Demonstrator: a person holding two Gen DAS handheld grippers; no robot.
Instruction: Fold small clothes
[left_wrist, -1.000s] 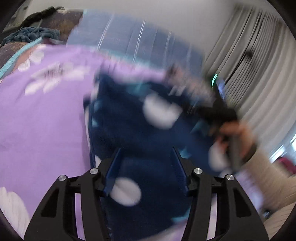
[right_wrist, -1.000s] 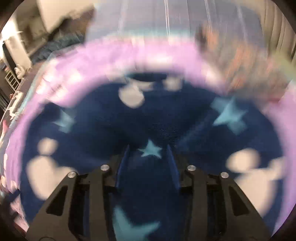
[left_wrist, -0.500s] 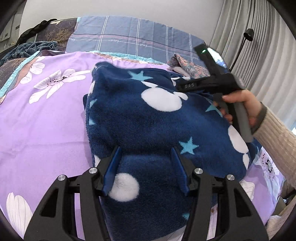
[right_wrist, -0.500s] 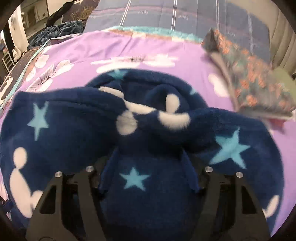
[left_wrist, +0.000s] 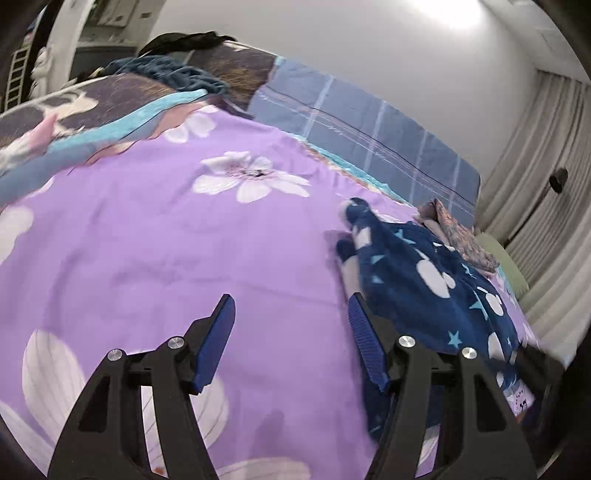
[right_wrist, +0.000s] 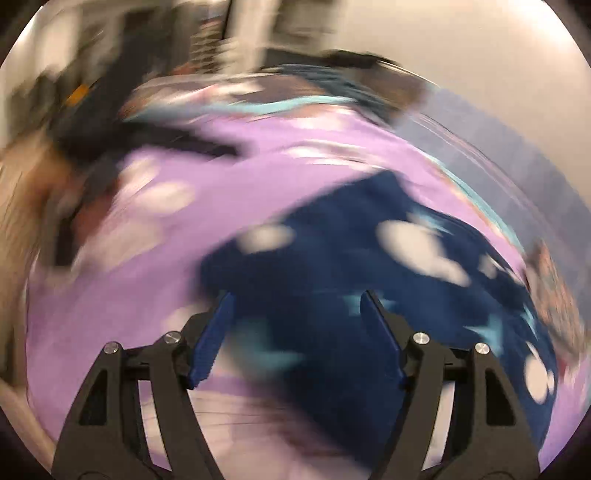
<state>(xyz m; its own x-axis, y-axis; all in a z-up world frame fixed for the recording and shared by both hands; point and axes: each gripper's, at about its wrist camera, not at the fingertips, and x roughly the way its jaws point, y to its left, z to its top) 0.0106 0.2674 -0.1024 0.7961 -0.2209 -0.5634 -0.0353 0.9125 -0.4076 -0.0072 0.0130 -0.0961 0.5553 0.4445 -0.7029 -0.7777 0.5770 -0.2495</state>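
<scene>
A dark blue fleece garment (left_wrist: 432, 280) with white spots and light blue stars lies folded on the purple flowered bedspread (left_wrist: 155, 243). My left gripper (left_wrist: 290, 314) is open and empty over bare bedspread, just left of the garment. In the blurred right wrist view the garment (right_wrist: 369, 280) fills the middle and right. My right gripper (right_wrist: 295, 312) is open above its near edge and holds nothing.
A folded patterned cloth (left_wrist: 458, 232) and a green item (left_wrist: 506, 266) lie past the garment. A blue checked pillow (left_wrist: 362, 122) and dark bedding (left_wrist: 155, 70) sit at the head. Curtains (left_wrist: 546, 192) hang on the right. The other hand and gripper (right_wrist: 74, 147) blur at left.
Both grippers have let go of the blue garment and pulled away. The left one has swung left over bare bedspread. The right wrist view is now blurred by movement.
</scene>
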